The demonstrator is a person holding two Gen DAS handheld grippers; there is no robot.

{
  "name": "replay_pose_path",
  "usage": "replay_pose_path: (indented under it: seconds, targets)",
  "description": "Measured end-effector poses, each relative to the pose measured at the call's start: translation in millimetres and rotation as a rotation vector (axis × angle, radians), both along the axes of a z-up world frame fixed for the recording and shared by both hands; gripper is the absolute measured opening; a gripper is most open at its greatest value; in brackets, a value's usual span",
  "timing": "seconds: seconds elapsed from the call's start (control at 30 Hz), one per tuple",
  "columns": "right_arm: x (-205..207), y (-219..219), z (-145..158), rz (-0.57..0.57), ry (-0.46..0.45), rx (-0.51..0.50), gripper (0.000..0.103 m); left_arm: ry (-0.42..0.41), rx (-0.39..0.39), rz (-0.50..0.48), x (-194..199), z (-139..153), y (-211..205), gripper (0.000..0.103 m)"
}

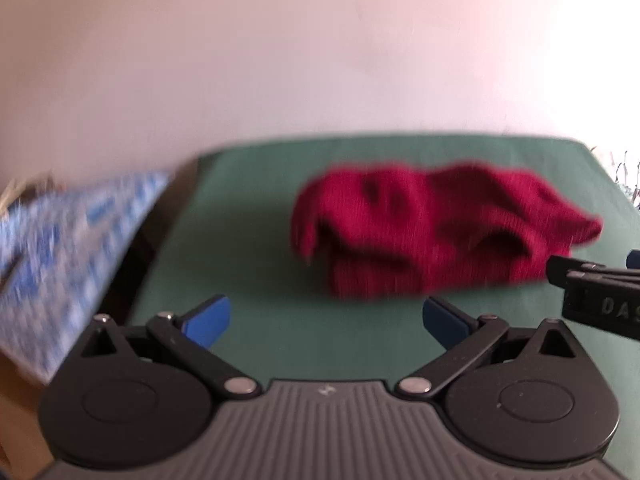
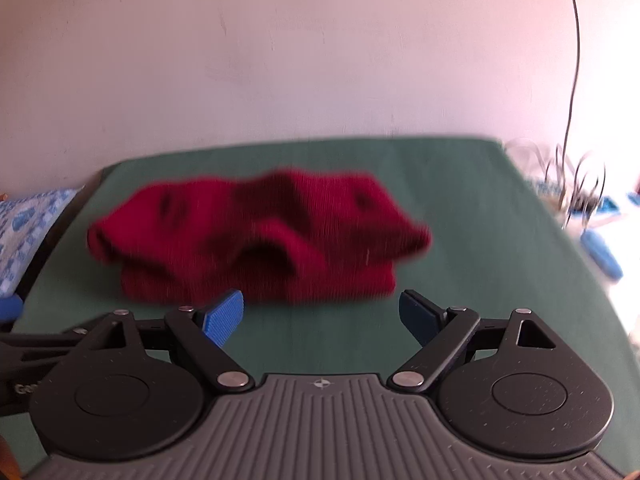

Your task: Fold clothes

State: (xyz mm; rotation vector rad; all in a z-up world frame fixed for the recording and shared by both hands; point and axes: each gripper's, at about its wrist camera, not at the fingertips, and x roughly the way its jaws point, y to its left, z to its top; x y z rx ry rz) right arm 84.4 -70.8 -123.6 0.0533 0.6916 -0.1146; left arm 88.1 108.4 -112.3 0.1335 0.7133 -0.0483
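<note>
Crumpled red knit garment on a green table, both grippers spread wide and empty.

The red knit garment (image 1: 436, 232) lies bunched in loose folds on the green table surface (image 1: 248, 208), at about 1 o'clock from the left gripper (image 1: 326, 322) and at about 11 o'clock from the right gripper (image 2: 322, 316). Each gripper's blue-padded jaws stand wide apart with only green cloth between them; neither touches the garment, though the right gripper's tips sit just beside its near edge. In the left wrist view, the right gripper's black body enters at 3 o'clock, near the garment's right end. A blue-and-white patterned cloth (image 1: 60, 248) lies off the table's edge at 9 o'clock. In the right wrist view, thin cables (image 2: 576, 184) tangle at 2 o'clock beyond the table, blurred.
</note>
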Motion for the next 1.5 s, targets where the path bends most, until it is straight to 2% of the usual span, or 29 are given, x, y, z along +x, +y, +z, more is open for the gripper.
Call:
replay_pose_path:
  seconds: [0.1, 0.2, 0.27, 0.33, 0.43, 0.5, 0.57, 0.63, 0.77, 0.87, 0.97, 1.03, 1.1, 1.2, 1.3, 1.37, 1.5]
  targets:
    - [15.6, 5.7, 26.6, 0.013, 0.013, -0.06, 0.088, -0.071, 0.057, -0.025, 11.6, 35.2, -7.6, 0.102]
    - [20.2, 15.7, 39.2, 0.035, 0.001, -0.122, 0.088, -0.112, 0.108, -0.021, 15.1, 43.8, -13.7, 0.102]
    - [20.0, 18.2, 33.8, 0.017, 0.028, -0.126, 0.088, -0.08, 0.083, 0.008, 15.1, 35.1, -11.2, 0.102]
    - [19.4, 12.8, 20.5, 0.014, 0.054, -0.056, 0.087, -0.068, 0.04, 0.035, 10.3, 22.3, -5.7, 0.102]
    - [15.0, -2.1, -2.9, 0.037, 0.042, 0.041, 0.085, -0.048, 0.018, 0.004, 2.0, -5.2, -0.6, 0.102]
    - [12.9, -18.8, -19.0, 0.018, 0.031, 0.114, 0.078, -0.03, 0.013, -0.016, -4.4, -22.8, 3.6, 0.102]
    - [10.7, -42.0, -33.1, -0.02, 0.024, 0.212, 0.055, -0.021, 0.013, -0.03, -10.4, -35.0, 9.4, 0.102]
    - [11.6, -59.5, -40.7, -0.069, 0.031, 0.256, 0.051, -0.03, -0.001, -0.035, -15.0, -39.8, 16.4, 0.102]
    - [22.3, -60.5, -26.8, -0.038, -0.07, 0.206, 0.047, -0.102, -0.08, -0.065, -4.3, -25.6, 20.7, 0.102]
    - [45.4, -41.9, -21.3, 0.033, -0.072, 0.165, 0.045, -0.133, -0.113, -0.123, 17.7, -14.0, 9.9, 0.102]
    - [62.7, -19.9, -32.8, 0.089, -0.06, 0.057, 0.037, -0.153, -0.07, -0.156, 34.4, -15.2, -8.0, 0.102]
    - [70.0, -14.1, -47.8, 0.089, -0.027, -0.005, 0.033, -0.12, -0.035, -0.166, 46.9, -25.5, -13.9, 0.102]
    - [66.0, -15.6, -55.5, 0.106, -0.034, -0.012, 0.033, -0.076, -0.005, -0.17, 53.8, -38.7, -15.1, 0.102]
    - [62.4, -9.3, -57.7, 0.158, -0.041, -0.092, 0.033, -0.048, 0.011, -0.181, 51.1, -51.7, -11.7, 0.102]
    - [59.7, -17.2, -37.7, 0.112, -0.096, -0.001, 0.034, -0.066, -0.01, -0.18, 42.6, -50.8, -6.1, 0.102]
    - [60.9, -12.9, -29.3, 0.13, -0.128, 0.044, 0.036, -0.07, -0.025, -0.166, 39.8, -48.8, -3.4, 0.102]
    - [67.3, -3.8, -41.5, 0.193, -0.062, 0.067, 0.039, -0.041, -0.044, -0.151, 32.9, -50.7, -3.1, 0.102]
